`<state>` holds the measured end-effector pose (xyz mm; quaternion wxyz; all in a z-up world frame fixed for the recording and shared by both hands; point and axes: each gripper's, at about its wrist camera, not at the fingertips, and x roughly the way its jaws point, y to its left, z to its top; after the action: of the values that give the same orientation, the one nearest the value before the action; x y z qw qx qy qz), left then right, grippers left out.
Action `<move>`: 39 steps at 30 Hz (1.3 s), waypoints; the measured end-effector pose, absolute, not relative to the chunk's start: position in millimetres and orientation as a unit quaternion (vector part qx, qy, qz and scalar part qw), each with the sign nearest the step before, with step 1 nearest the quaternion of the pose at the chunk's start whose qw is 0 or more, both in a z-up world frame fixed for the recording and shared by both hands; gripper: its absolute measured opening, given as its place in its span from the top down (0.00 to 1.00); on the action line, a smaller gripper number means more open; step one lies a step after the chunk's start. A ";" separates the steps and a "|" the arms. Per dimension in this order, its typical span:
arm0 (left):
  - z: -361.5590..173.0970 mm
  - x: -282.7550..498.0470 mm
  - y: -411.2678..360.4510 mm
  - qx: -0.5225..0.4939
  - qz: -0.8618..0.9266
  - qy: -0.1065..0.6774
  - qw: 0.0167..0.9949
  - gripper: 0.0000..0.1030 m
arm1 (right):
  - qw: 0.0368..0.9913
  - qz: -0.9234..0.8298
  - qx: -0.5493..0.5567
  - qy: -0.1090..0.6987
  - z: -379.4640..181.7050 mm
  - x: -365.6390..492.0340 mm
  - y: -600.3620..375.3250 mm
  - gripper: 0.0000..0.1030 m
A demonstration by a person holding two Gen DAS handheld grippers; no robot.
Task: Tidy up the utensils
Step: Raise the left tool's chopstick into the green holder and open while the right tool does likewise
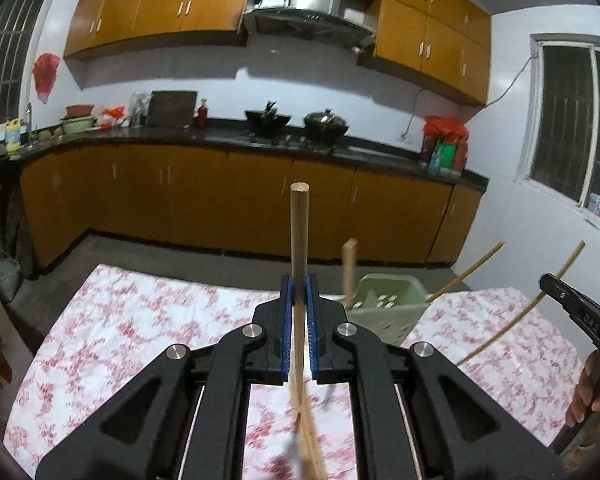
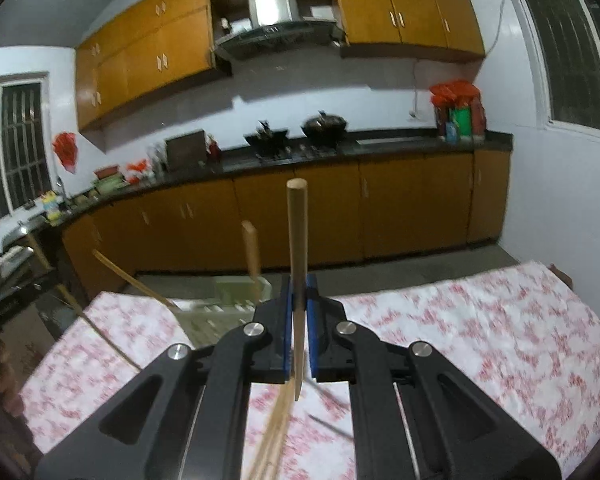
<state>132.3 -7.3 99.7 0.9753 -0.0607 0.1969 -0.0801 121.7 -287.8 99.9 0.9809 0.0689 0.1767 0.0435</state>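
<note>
the left claw [image 1: 299, 312] stood clamped shut on a round wooden rod [image 1: 299, 240], seemingly a utensil handle, whose cut end rose upright above the blue pads; its lower part ran down between the fingers into blur, so the working end could not be identified. the right claw [image 2: 299, 312] was likewise closed on a similar wooden handle [image 2: 297, 240], held upright, with pale sticks, perhaps chopsticks, blurred beneath it. both hung over a bench covered by a red-and-white floral cloth [image 1: 140, 320]. a pale green perforated basket [image 1: 388, 304] sat on the far part of the bench, already carrying a flat wooden handle [image 1: 349, 268] and a thin bamboo stick [image 1: 466, 272] leaning outward. in the left view the right claw's black body and the person's hand [image 1: 592, 396] appeared at the edge, near a second thin stick. judged from appearance, such wooden utensils would be light, stiff and moderately grippy; holding at mid-handle, as here, should limit swinging, though a narrow round shaft may pivot between flat pads during lowering into the basket.
</note>
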 end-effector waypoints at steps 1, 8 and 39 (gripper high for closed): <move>106.0 131.7 -11.8 -0.060 -0.086 0.189 0.976 0.93 | 0.982 0.049 0.070 0.171 105.2 121.1 -285.3 0.92; 151.0 128.4 -39.0 -0.063 -0.113 0.118 0.985 0.93 | 0.989 0.089 0.066 0.097 154.3 113.3 -261.5 0.92; 125.8 177.7 -53.3 -0.120 -0.098 0.102 0.983 0.59 | 0.990 0.075 0.054 0.103 133.2 164.2 -236.4 0.66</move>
<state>177.7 -53.3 125.8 0.9826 -0.1205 0.1021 -0.0977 164.2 -236.4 133.2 0.9904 0.0538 0.1032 0.0748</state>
